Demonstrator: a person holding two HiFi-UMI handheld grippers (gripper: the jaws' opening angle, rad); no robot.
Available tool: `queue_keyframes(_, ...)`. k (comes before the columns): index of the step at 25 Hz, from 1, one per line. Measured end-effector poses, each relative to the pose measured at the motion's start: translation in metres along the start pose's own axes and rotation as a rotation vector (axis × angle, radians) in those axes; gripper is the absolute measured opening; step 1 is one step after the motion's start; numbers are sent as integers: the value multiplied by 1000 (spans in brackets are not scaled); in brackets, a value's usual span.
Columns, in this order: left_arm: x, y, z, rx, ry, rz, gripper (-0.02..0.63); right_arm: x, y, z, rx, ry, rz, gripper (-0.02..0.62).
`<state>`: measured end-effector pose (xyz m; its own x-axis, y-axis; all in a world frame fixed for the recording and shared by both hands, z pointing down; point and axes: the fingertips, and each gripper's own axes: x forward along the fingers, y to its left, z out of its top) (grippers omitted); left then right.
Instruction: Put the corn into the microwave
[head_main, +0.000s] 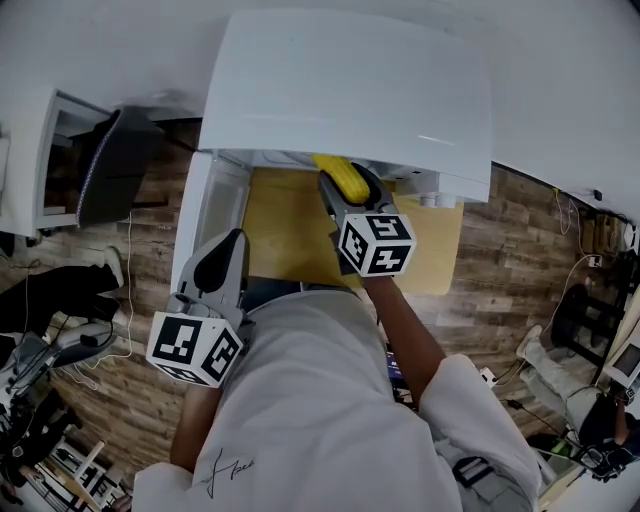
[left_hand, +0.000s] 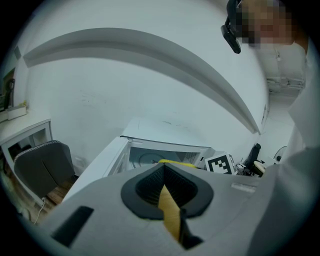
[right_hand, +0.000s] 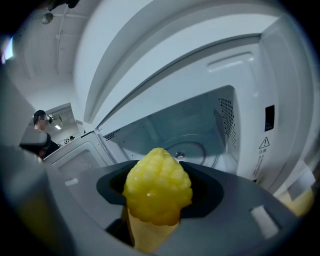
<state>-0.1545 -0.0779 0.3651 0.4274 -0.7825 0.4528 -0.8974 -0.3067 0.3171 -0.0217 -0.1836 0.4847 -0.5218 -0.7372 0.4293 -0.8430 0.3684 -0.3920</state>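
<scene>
A yellow corn cob (head_main: 336, 172) (right_hand: 157, 185) is held in my right gripper (head_main: 350, 186) (right_hand: 158, 202), whose jaws are shut on it. The cob's tip points into the open white microwave (head_main: 350, 90), just in front of the cavity (right_hand: 180, 132); the glass turntable (right_hand: 186, 150) lies beyond it. The microwave door (head_main: 195, 215) hangs open at the left. My left gripper (head_main: 224, 252) (left_hand: 164, 174) hovers beside the door, its jaws together with nothing between them. From the left gripper view a yellow strip of the corn (left_hand: 176, 162) shows at the microwave's mouth.
The microwave stands on a yellow tabletop (head_main: 285, 235). A grey chair (head_main: 115, 165) and a white cabinet (head_main: 45, 150) stand on the wooden floor at the left. Equipment and cables lie at the far right (head_main: 590, 330).
</scene>
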Motion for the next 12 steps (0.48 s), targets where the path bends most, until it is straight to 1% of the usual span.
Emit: queue_keyframes(12,6,2,-3,-8,22,-12,-3,19,-13,-4,-13,15,-29,261)
